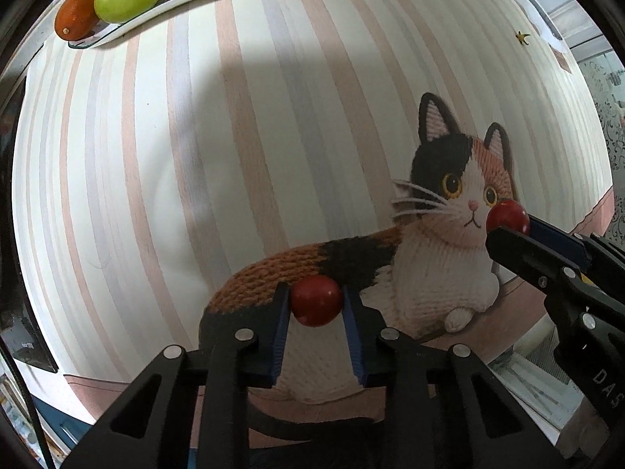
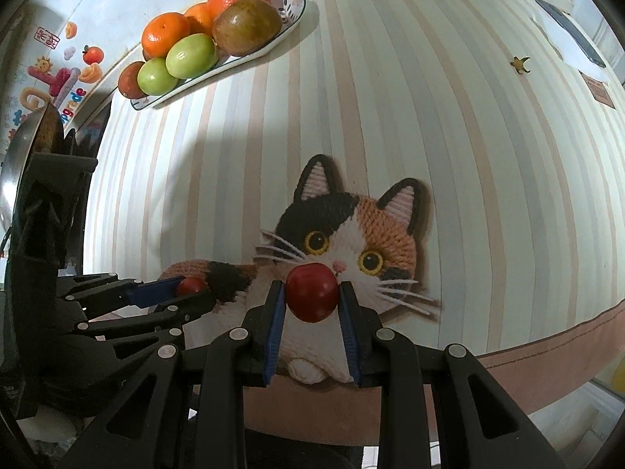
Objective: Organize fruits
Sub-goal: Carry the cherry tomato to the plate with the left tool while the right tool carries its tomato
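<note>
Red fruit, left: a small glossy red round fruit [image 1: 316, 300] sits pinched between the blue pads of the left gripper [image 1: 315, 305], low over the printed cat on the striped tablecloth [image 1: 156, 156].
Red fruit, right: a second small red round fruit [image 2: 312, 292] is clamped the same way in the right gripper [image 2: 311, 297], over the cat's chin.
Tongs: both sets are closed on their fruit, pads pressing each side (no daylight between pad and skin that I can see).
Destination: the white oval plate [image 2: 291, 25] with oranges, green fruits and a brown one lies well apart, at the cloth's far edge.
Risk, slip: these fruits are smooth and round, held near the pad tips; a quick swing could squirt one out and send it rolling off the table.
Risk, crowding: the plate looks heaped, so a drop onto the pile may dislodge a neighbour.
Risk, collision: the two grippers work near each other; crossing paths could knock a fruit loose.
</note>
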`<action>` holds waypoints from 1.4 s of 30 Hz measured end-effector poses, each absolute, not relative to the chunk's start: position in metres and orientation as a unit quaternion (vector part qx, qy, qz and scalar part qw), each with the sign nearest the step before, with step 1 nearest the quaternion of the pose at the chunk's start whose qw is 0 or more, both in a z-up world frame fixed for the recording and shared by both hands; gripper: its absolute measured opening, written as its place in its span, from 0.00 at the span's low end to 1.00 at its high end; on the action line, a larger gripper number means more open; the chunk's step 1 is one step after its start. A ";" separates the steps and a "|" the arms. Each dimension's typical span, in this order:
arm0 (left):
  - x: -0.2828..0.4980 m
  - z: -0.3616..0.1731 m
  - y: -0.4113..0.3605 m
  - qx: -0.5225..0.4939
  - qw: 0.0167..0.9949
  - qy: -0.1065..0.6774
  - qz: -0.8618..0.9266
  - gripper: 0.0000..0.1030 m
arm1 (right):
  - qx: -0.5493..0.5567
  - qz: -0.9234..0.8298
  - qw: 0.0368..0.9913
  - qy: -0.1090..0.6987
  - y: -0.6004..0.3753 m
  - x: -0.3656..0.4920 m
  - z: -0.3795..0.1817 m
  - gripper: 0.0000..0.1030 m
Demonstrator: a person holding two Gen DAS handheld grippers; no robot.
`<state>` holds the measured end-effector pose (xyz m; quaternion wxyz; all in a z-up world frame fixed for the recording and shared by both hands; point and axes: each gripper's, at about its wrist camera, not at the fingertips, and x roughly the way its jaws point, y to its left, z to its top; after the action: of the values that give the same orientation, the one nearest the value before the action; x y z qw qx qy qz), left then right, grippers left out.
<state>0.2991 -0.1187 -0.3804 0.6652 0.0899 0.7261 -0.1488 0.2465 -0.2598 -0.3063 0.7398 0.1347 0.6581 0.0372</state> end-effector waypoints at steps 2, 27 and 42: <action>0.300 -0.376 -0.117 0.084 0.670 0.722 -0.149 0.23 | 0.136 0.037 0.741 0.656 -0.260 0.247 -0.304 0.29; 0.448 -0.276 -0.018 -0.058 0.785 0.613 -0.063 0.23 | 0.206 0.101 0.794 0.563 -0.210 0.389 -0.278 0.29; 0.482 -0.309 0.001 -0.070 0.775 0.626 -0.051 0.23 | 0.157 0.063 0.809 0.562 -0.181 0.436 -0.306 0.29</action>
<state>0.4816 0.0012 -0.3086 0.7753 -0.0696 0.6257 -0.0508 0.4358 -0.1814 -0.3062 0.8095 0.1567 0.5623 0.0630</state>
